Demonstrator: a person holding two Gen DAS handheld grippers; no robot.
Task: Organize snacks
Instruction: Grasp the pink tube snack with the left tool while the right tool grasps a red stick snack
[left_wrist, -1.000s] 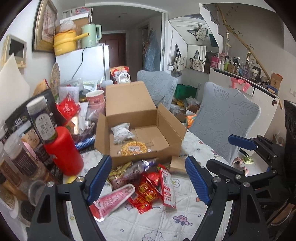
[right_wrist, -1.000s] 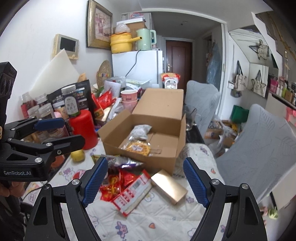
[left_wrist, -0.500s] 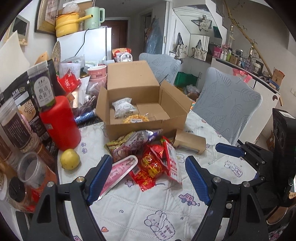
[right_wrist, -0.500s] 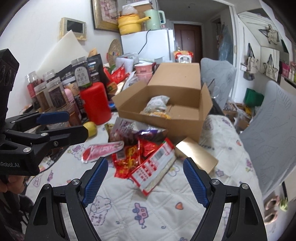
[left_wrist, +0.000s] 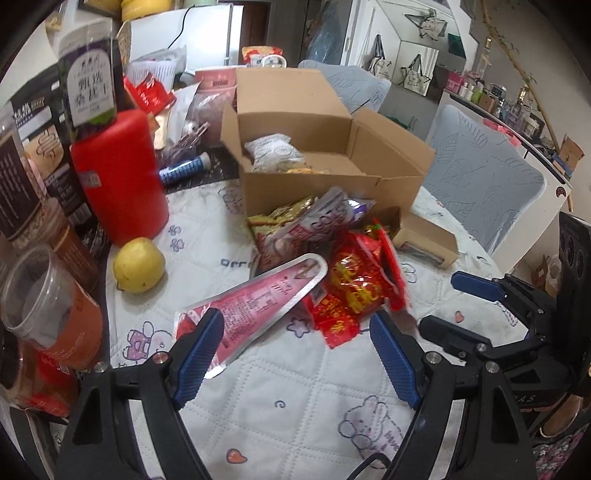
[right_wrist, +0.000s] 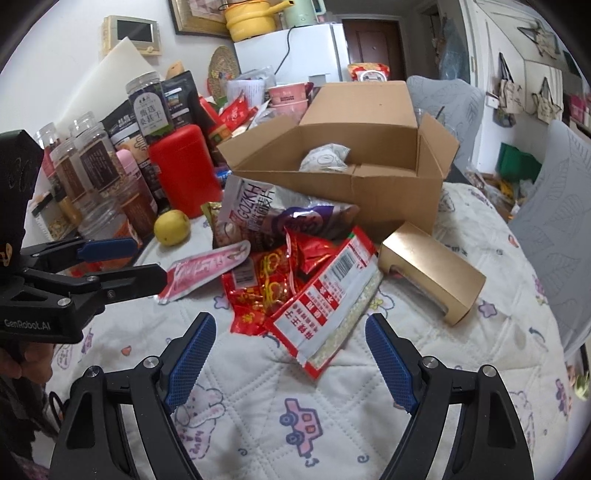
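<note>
An open cardboard box (left_wrist: 332, 184) (right_wrist: 369, 184) stands on the quilted table with a pale snack bag (left_wrist: 273, 149) inside. A heap of snack packets lies in front of it: a pink foil packet (left_wrist: 255, 299) (right_wrist: 207, 267), red packets (left_wrist: 358, 280) (right_wrist: 266, 288), a red-and-white packet (right_wrist: 328, 314) and a silver-purple bag (right_wrist: 280, 218). My left gripper (left_wrist: 295, 354) is open and empty, low over the pink packet's near end. My right gripper (right_wrist: 290, 356) is open and empty, just in front of the red-and-white packet.
A gold box (right_wrist: 432, 273) lies right of the heap. A red canister (left_wrist: 118, 173), a yellow fruit (left_wrist: 138, 264) and several jars (right_wrist: 96, 166) crowd the left side. Grey chairs (left_wrist: 480, 177) stand behind the table. A fridge (right_wrist: 295, 51) is at the back.
Both grippers have moved down and forward toward the snack heap, which now looms larger. Both stay open and empty.
</note>
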